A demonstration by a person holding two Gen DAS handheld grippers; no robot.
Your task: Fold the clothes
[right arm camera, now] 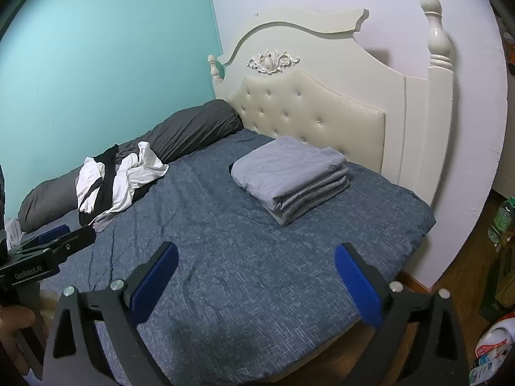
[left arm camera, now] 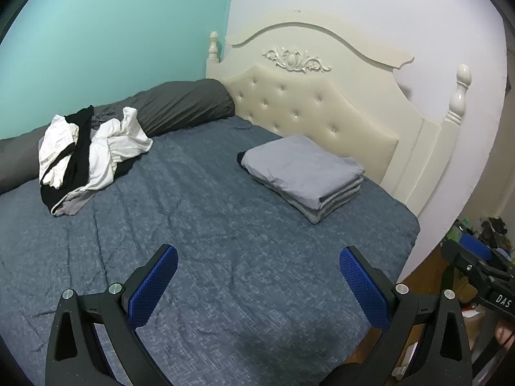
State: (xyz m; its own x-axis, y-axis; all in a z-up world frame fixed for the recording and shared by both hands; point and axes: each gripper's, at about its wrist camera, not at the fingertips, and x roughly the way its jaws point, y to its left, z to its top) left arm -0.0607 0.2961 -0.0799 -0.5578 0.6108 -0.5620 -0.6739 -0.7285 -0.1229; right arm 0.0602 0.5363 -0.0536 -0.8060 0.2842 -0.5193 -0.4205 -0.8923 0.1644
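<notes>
A heap of unfolded white, black and grey clothes (left arm camera: 87,157) (right arm camera: 116,180) lies at the far left of the bed, against a dark grey bolster. A neat stack of folded grey clothes (left arm camera: 302,173) (right arm camera: 289,177) sits near the headboard. My left gripper (left arm camera: 257,283) hovers open over the blue bedspread (left arm camera: 225,241), with nothing between its blue pads. My right gripper (right arm camera: 256,280) is likewise open and empty above the bedspread (right arm camera: 257,257) near its front corner. Both grippers are well short of either pile. In the right wrist view the left gripper (right arm camera: 54,241) shows at the left edge.
A cream tufted headboard (left arm camera: 315,109) (right arm camera: 322,115) with posts backs the bed; a teal wall runs along the left. A dark grey bolster (left arm camera: 180,106) (right arm camera: 193,125) lies along that wall. Beyond the bed's right edge are wooden floor, a green bottle (right arm camera: 500,218) and clutter.
</notes>
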